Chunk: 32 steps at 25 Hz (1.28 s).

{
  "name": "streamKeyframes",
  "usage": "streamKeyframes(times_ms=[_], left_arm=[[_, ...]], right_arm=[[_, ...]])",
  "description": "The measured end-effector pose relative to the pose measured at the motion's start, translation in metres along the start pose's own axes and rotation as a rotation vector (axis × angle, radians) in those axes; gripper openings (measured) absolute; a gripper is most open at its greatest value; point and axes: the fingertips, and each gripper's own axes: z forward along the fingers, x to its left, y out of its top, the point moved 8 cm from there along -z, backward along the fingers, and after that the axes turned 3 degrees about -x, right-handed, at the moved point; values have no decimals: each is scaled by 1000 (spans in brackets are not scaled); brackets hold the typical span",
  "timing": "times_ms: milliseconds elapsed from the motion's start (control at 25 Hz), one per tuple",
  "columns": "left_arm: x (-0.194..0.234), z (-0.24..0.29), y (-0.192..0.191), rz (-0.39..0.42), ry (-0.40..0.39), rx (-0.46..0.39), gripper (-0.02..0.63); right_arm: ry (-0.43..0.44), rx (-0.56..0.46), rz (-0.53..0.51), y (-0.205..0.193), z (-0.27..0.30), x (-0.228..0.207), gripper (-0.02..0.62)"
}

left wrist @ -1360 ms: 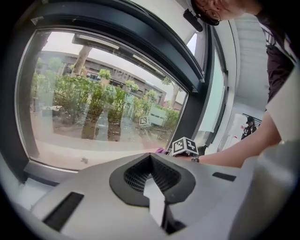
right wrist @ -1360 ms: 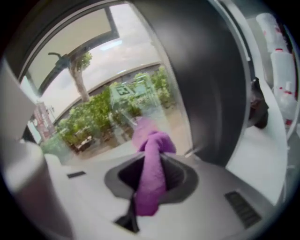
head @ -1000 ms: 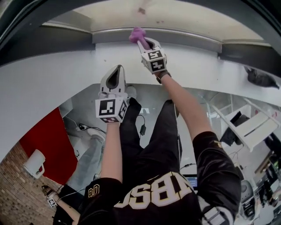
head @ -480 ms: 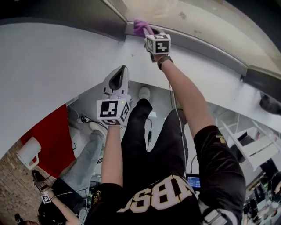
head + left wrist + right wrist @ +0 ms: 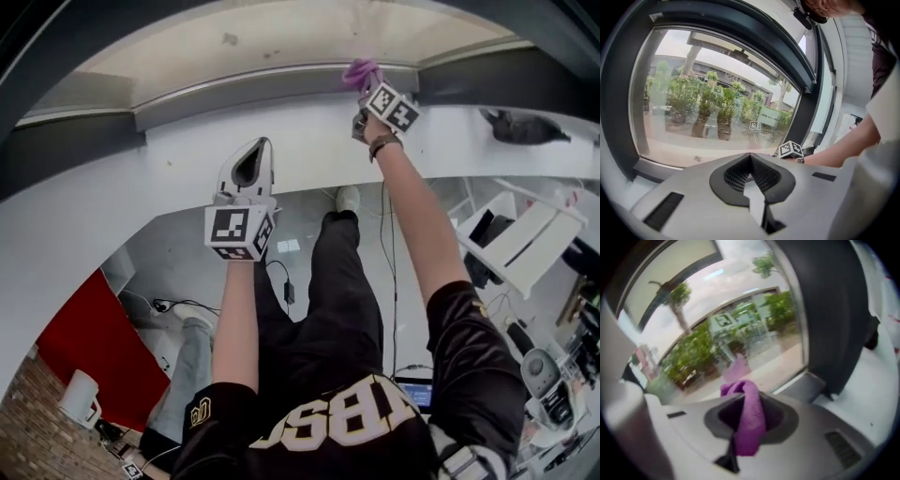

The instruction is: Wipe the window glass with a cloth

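The window glass [image 5: 281,37] fills the top of the head view, set in a dark frame [image 5: 75,141] above a white sill [image 5: 169,187]. My right gripper [image 5: 367,82] is shut on a purple cloth [image 5: 360,71] and holds it against the lower edge of the glass, near the right frame post. In the right gripper view the cloth [image 5: 749,418] bulges out of the right gripper [image 5: 746,401], its reflection faint in the glass [image 5: 740,319]. My left gripper [image 5: 251,157] hangs over the sill, back from the pane, shut and empty. The left gripper [image 5: 751,157] faces the glass [image 5: 712,93].
A dark frame post [image 5: 834,310] stands just right of the cloth. A dark object [image 5: 523,127] lies on the sill further right. Below are a red panel [image 5: 84,328], a white table [image 5: 525,239], cables and another person's legs [image 5: 187,375].
My right gripper has carried the cloth rightward along the bottom of the glass, from mid-pane to close by the right frame post. The left gripper has stayed over the sill.
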Motion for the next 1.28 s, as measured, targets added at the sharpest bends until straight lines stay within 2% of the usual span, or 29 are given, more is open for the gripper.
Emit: streamKeyframes(times_ms=[80,160,280,360,400,480,600,720,920,1080,1280], left_arm=[[-37,17,7,-21,-55,-20,14],[-64,28,15,-14,-86,-32,12],[-86,36,27,29,-73,-22,13],[-95,29,42,56,-48,-21,13],[-99,22,52,59,-34,-26,14],[-106,4,76,52,-7,-48,13],[-113,-25,118,53,38,-91,14],[-130,-55,157,74,33,-150,14],[-163,-104,214,132,14,-244,13],[-181,-128,253,222,-6,-307,12],[-189,-139,273,255,14,-370,14]], right_arm=[[-95,-46,153,25,-8,-60,75],[-134,-76,209,44,-16,-93,75],[-67,-65,210,64,-39,-90,75],[32,-40,178,70,-68,-65,75],[85,-31,129,73,-90,-48,75],[197,-36,-16,82,-141,-6,75],[324,-109,-212,100,-217,56,75],[370,-220,-340,125,-296,107,75],[420,-360,-419,165,-408,169,75],[450,-474,-500,194,-453,208,75],[483,-551,-522,209,-470,235,75]])
